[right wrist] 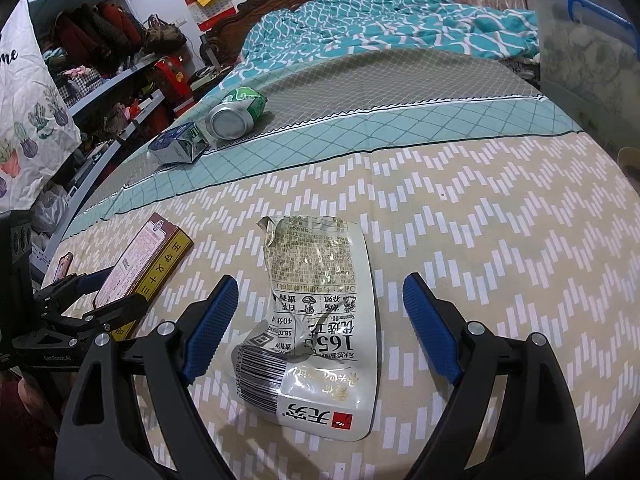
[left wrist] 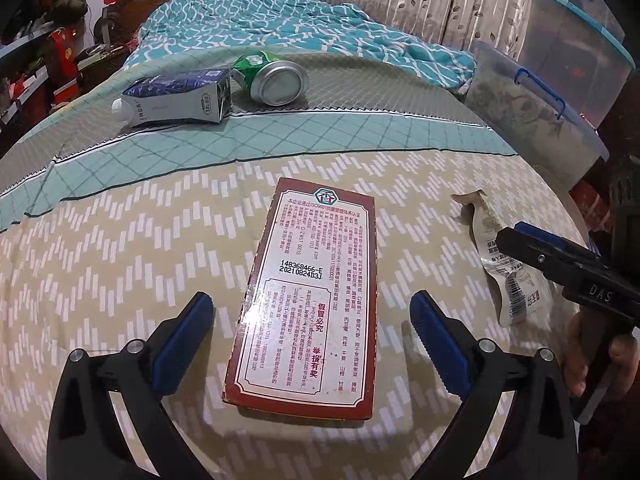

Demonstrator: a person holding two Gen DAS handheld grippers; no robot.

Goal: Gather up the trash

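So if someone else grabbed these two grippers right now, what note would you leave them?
Left gripper: open, straddling the red box, not gripping it.
Right gripper: open over the crumpled white snack bag, not gripping.
Further up the bed: blue carton and green can, lying side by side.
Done: nothing picked up.
Left: grab all four pieces; no bin visible.

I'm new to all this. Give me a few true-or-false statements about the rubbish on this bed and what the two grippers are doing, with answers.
1. The left gripper is clamped on the box. False: its jaws stand apart on either side of the box, not touching it.
2. The wrapper lies flat between the right gripper's fingers. True.
3. The can stands upright. False: it lies on its side.
4. The carton lies next to the can. True.
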